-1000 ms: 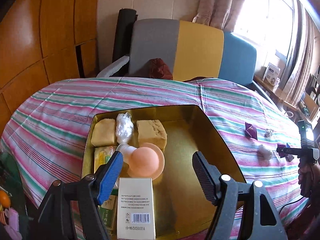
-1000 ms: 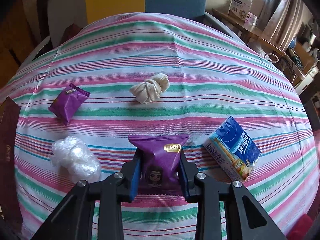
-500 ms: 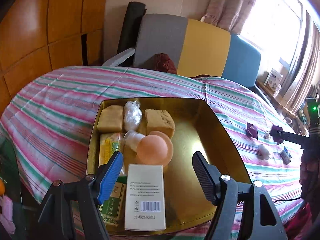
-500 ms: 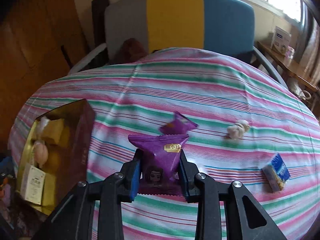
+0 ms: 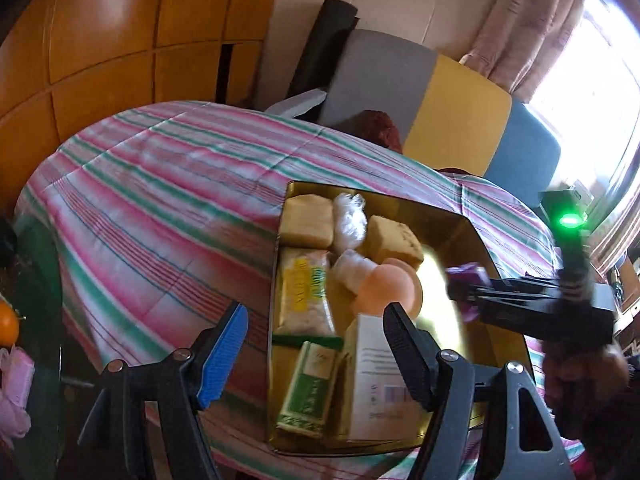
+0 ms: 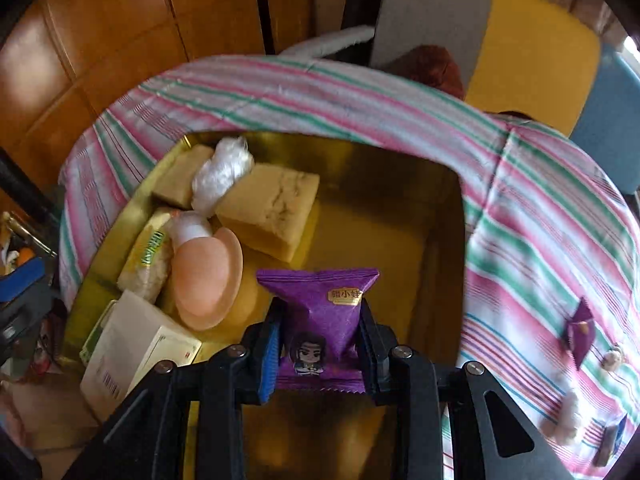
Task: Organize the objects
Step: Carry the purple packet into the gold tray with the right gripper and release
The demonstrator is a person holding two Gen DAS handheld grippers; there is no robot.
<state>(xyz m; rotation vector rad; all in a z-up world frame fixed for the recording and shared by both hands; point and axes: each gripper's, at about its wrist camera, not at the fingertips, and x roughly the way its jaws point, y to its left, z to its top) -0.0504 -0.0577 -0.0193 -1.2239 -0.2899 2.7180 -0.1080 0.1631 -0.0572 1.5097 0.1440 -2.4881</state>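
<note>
My right gripper [image 6: 319, 338] is shut on a purple snack packet [image 6: 320, 320] and holds it above the bare right half of the gold tray [image 6: 400, 216]. In the left wrist view the right gripper [image 5: 460, 292] reaches in from the right with the purple packet [image 5: 466, 274] over the tray [image 5: 452, 220]. My left gripper [image 5: 316, 344] is open and empty, over the tray's near left corner. The tray holds two yellow cakes [image 6: 272, 208], a crumpled plastic bundle [image 6: 222, 172], a peach round object [image 6: 206, 280], a white box [image 6: 136, 348] and green packets [image 5: 308, 296].
The tray sits on a round table with a striped cloth [image 5: 160, 184]. Another purple packet [image 6: 580, 330], white lumps [image 6: 568, 420] and a blue packet [image 6: 608, 444] lie on the cloth right of the tray. A grey, yellow and blue sofa [image 5: 440, 112] stands behind.
My right gripper has carried the purple packet left from the open cloth to over the tray. My left gripper has shifted left, off the tray's middle.
</note>
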